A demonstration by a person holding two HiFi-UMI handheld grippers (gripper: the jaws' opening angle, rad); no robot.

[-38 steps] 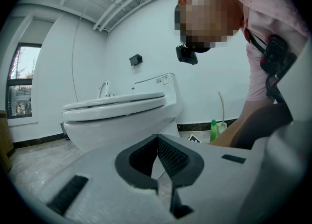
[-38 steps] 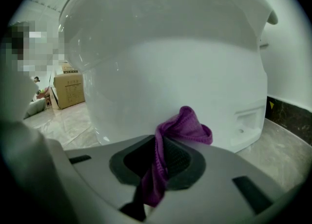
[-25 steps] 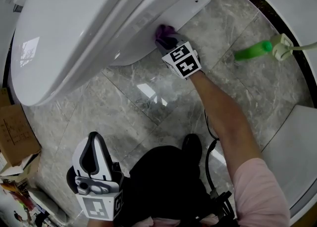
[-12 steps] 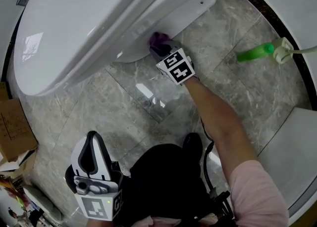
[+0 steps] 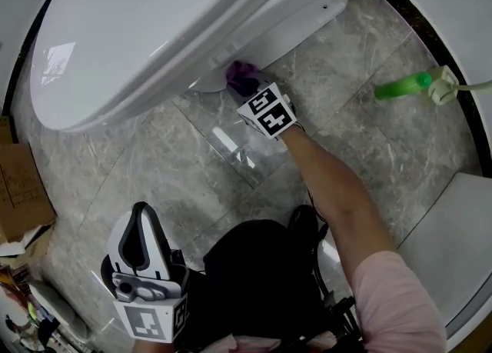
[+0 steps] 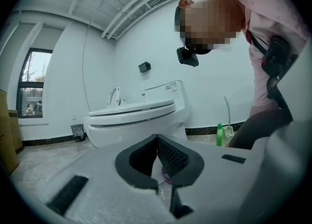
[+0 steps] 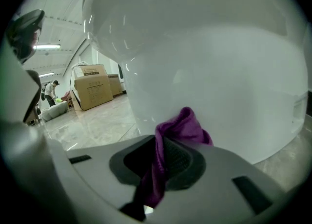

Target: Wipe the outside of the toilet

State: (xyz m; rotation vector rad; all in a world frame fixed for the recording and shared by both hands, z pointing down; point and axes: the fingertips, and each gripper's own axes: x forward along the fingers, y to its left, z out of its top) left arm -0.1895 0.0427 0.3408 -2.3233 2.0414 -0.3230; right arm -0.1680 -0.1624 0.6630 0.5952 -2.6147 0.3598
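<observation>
The white toilet [image 5: 154, 28] fills the upper left of the head view, lid down. My right gripper [image 5: 244, 84] is shut on a purple cloth [image 5: 240, 74] and presses it against the lower outside of the bowl, just above the floor. In the right gripper view the purple cloth [image 7: 181, 128] bunches between the jaws against the white toilet wall [image 7: 219, 81]. My left gripper [image 5: 141, 245] is held low at the bottom left, away from the toilet, shut with nothing in it. The left gripper view shows the toilet [image 6: 136, 118] from the side.
A green bottle [image 5: 401, 87] lies on the grey marble floor at the right, next to a white brush holder [image 5: 444, 82]. Cardboard boxes [image 5: 19, 190] stand at the left. A white fixture [image 5: 453, 251] takes the lower right corner. A person's knees are at the bottom centre.
My right gripper has slid the purple cloth leftward along the bowl's lower outside, toward its front. The left gripper has stayed where it was.
</observation>
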